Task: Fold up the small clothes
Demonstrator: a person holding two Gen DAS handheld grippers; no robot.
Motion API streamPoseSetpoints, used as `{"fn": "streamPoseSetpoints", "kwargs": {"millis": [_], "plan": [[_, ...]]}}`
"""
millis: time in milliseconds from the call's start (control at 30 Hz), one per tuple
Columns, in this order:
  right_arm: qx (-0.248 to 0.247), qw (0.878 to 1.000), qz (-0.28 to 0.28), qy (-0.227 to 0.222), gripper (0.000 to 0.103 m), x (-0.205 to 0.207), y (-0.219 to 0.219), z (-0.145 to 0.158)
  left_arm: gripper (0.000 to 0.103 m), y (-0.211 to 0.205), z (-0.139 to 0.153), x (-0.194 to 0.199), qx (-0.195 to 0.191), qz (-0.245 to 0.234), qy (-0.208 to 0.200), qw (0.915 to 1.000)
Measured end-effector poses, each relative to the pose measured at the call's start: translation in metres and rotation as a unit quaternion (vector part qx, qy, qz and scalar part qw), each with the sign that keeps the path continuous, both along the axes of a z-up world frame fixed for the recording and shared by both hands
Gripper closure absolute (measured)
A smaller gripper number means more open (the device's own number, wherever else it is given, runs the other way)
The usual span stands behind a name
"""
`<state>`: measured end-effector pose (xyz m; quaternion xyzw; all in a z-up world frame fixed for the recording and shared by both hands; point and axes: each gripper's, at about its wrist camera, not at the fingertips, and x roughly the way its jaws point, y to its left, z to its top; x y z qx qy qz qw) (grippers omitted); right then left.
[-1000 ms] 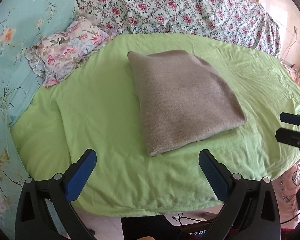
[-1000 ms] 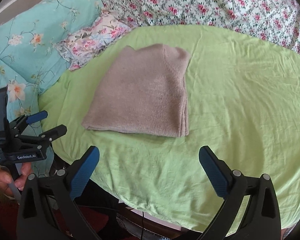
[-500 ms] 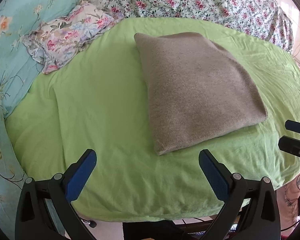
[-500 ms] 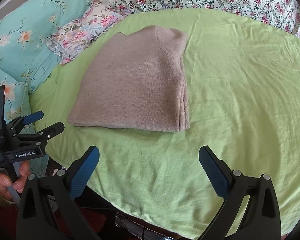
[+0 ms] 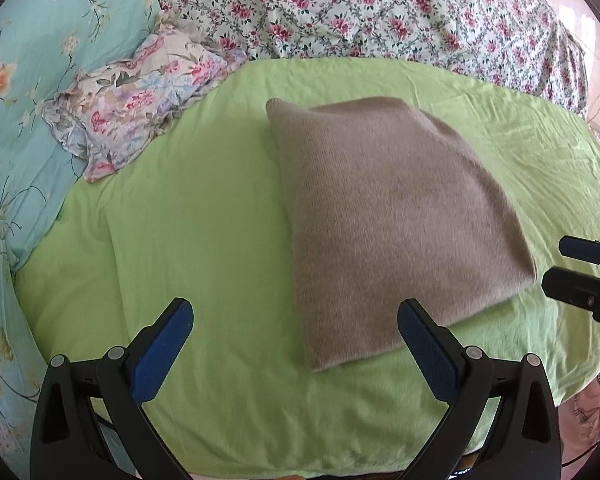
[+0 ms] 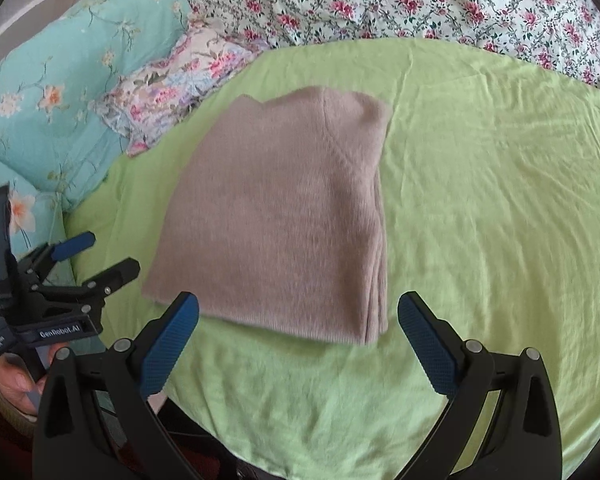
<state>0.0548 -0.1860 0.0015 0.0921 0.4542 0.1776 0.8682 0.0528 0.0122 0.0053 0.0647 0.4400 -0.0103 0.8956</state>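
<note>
- My left jaws [image 5: 294,340] and right jaws [image 6: 298,338] gape wide, holding nothing.
- The sweater [image 5: 388,216] lies folded mid-bed, just beyond them.
- It looks soft, light and floppy; I'd pinch its near corners.
- Green sheet [image 5: 204,240] is wrinkled; floral pillows [image 5: 136,100] sit far left.

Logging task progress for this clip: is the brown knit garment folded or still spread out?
Folded. The brown knit garment lies as a compact rectangle on the green sheet, with stacked layer edges visible along its right side. Neither tool touches it.
</note>
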Motion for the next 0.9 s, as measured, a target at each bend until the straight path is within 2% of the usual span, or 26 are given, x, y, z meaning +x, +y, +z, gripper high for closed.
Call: {"fn": "streamPoseSetpoints", "kwargs": {"millis": [300,400,467,600,633,667,733,833,900], "plan": [[0.062,0.997,-0.033,-0.013,0.004,0.077,-0.020,0.003,0.001,0.015,0.006,0.050,-0.048,0.000,-0.009,0.9988],[0.085,0.995,-0.049,-0.004,0.013,0.113,-0.029,-0.004,0.001,0.020,0.003,0.078,-0.085,0.002,-0.002,0.9964],[0.098,0.993,-0.065,0.011,0.023,0.141,-0.037,-0.015,0.001,0.024,0.000,0.095,-0.100,0.008,0.004,0.9950],[0.123,0.988,-0.083,0.049,0.028,0.185,-0.046,-0.039,0.001,0.032,-0.011,0.138,-0.124,0.023,0.018,0.9918],[0.132,0.986,-0.078,0.060,0.037,0.197,-0.043,-0.046,0.001,0.032,-0.013,0.145,-0.127,0.025,0.021,0.9914],[0.138,0.986,-0.071,0.066,0.060,0.202,-0.040,-0.049,0.001,0.033,-0.016,0.154,-0.129,0.028,0.025,0.9909],[0.133,0.987,-0.057,0.067,0.093,0.208,-0.032,-0.047,0.001,0.034,-0.022,0.174,-0.133,0.034,0.033,0.9899],[0.146,0.987,-0.059,-0.019,0.094,0.188,-0.038,-0.012,0.001,0.031,-0.028,0.190,-0.120,0.044,0.041,0.9910],[0.135,0.987,-0.076,-0.040,0.094,0.176,-0.043,-0.003,0.000,0.029,-0.030,0.195,-0.110,0.047,0.038,0.9920]]}}
